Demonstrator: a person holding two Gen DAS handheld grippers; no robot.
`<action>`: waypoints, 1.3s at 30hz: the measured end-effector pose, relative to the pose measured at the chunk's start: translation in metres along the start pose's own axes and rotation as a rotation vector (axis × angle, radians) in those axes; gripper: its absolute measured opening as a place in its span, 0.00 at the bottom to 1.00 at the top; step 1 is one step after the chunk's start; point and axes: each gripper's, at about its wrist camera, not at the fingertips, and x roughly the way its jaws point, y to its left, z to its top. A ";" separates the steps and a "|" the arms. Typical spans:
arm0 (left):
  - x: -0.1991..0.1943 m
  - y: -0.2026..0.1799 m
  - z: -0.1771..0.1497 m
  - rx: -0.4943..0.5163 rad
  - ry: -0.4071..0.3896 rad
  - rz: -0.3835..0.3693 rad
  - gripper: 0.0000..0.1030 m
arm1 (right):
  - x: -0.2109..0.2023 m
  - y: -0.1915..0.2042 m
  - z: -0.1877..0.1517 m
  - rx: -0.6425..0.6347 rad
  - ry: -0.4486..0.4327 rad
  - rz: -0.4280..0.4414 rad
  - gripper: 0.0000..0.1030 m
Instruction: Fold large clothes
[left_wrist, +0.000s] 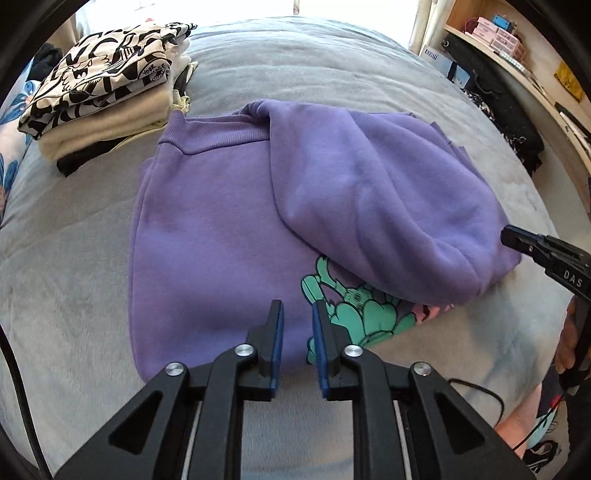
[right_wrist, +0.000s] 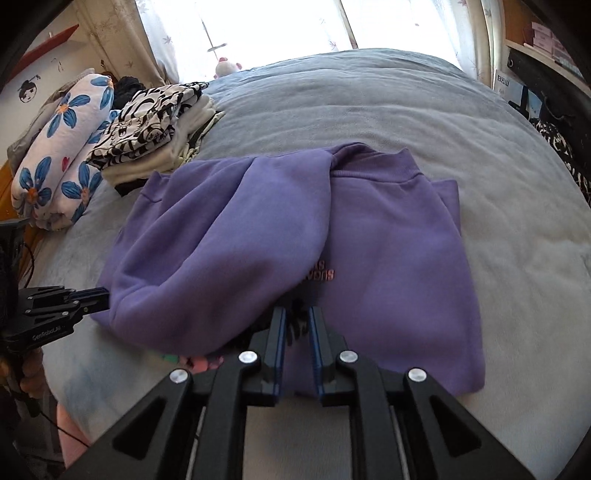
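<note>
On a grey bedspread (left_wrist: 369, 66), a stack of folded clothes (left_wrist: 107, 92) sits far left w/ a purple sweatshirt (left_wrist: 221, 221) just beside it at centre, part-folded, one sleeve laid across the body and over a green print (left_wrist: 351, 314). The left gripper (left_wrist: 297, 314) hovers over the near hem, jaws slightly apart, nothing between them; the right gripper (right_wrist: 297, 319), at the sleeve's cuff end, also stands narrowly parted, prob. not touching cloth

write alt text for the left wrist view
A partly folded purple sweatshirt lies on a grey bed, one sleeve laid across it. The left tool hovers slightly open over its near edge, holding nothing. A stack of folded clothes sits far left.
</note>
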 end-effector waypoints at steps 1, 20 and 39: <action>-0.005 -0.001 -0.001 0.000 -0.005 -0.006 0.17 | -0.006 0.001 -0.001 -0.002 0.000 0.005 0.16; -0.070 -0.022 -0.013 -0.009 -0.076 -0.159 0.69 | -0.079 0.032 -0.012 0.034 -0.012 0.151 0.60; 0.062 0.012 0.029 -0.260 0.023 -0.406 0.69 | 0.058 0.010 0.009 0.232 0.111 0.212 0.41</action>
